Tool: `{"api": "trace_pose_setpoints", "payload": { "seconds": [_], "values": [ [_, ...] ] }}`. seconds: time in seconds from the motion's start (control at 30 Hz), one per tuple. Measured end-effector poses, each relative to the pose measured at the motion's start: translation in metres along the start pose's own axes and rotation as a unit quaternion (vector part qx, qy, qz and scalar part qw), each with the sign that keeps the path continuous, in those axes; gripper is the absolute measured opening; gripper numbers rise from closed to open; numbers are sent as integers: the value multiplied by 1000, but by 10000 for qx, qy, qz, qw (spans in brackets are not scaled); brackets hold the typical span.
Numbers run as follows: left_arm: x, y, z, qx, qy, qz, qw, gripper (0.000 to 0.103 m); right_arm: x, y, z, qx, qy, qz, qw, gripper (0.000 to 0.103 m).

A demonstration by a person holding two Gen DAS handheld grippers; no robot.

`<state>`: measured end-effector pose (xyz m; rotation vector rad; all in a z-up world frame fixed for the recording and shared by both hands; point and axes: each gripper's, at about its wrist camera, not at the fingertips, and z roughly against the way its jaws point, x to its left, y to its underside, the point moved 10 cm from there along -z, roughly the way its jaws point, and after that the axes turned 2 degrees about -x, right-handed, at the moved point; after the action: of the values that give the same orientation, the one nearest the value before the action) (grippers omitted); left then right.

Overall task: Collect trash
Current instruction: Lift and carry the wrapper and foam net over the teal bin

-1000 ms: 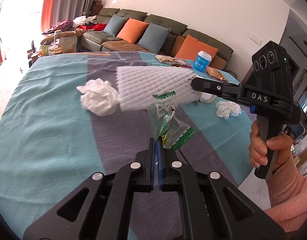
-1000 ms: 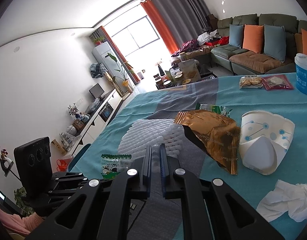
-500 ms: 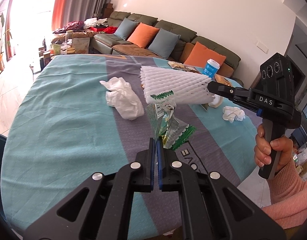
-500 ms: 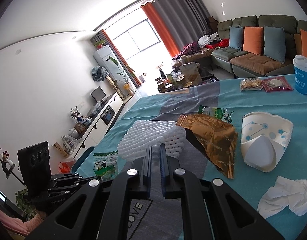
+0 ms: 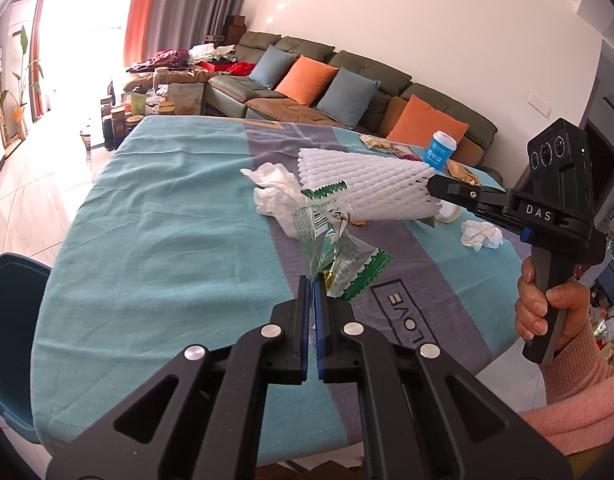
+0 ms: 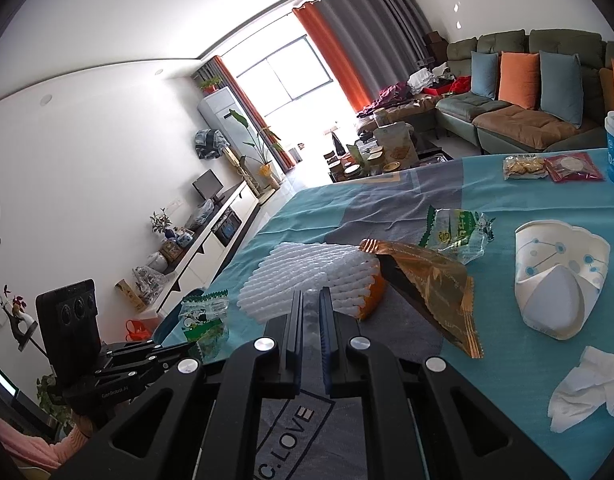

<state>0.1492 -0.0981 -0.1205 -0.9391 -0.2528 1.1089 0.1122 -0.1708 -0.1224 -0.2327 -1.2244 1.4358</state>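
My left gripper (image 5: 311,286) is shut on a clear green-and-white snack wrapper (image 5: 331,248) and holds it above the teal tablecloth (image 5: 155,248). The wrapper also shows in the right wrist view (image 6: 205,322). My right gripper (image 6: 310,300) is shut on a white foam fruit net (image 6: 307,274), held in the air; the net also shows in the left wrist view (image 5: 367,186). On the table lie a gold wrapper (image 6: 435,284), a green wrapper (image 6: 459,230), a crushed paper cup (image 6: 559,276) and crumpled tissues (image 6: 591,390) (image 5: 277,194) (image 5: 481,234).
A blue-and-white cup (image 5: 441,152) and packaged snacks (image 6: 547,166) sit at the table's far edge. A dark teal bin or chair (image 5: 7,320) stands at the table's left side. A sofa (image 5: 347,92) with cushions is behind the table.
Both grippers have lifted and pulled back from the table with their items. The foam net and the wrapper sit higher and farther from the tabletop than before.
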Motion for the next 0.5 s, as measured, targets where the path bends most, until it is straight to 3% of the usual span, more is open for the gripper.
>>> {"api": "trace_pose_setpoints", "payload": {
  "seconds": [0.5],
  "values": [
    [27,4,22,-112,-314,165,9993,3,20,13,-23,269,-286,-30,9992,7]
  ]
}}
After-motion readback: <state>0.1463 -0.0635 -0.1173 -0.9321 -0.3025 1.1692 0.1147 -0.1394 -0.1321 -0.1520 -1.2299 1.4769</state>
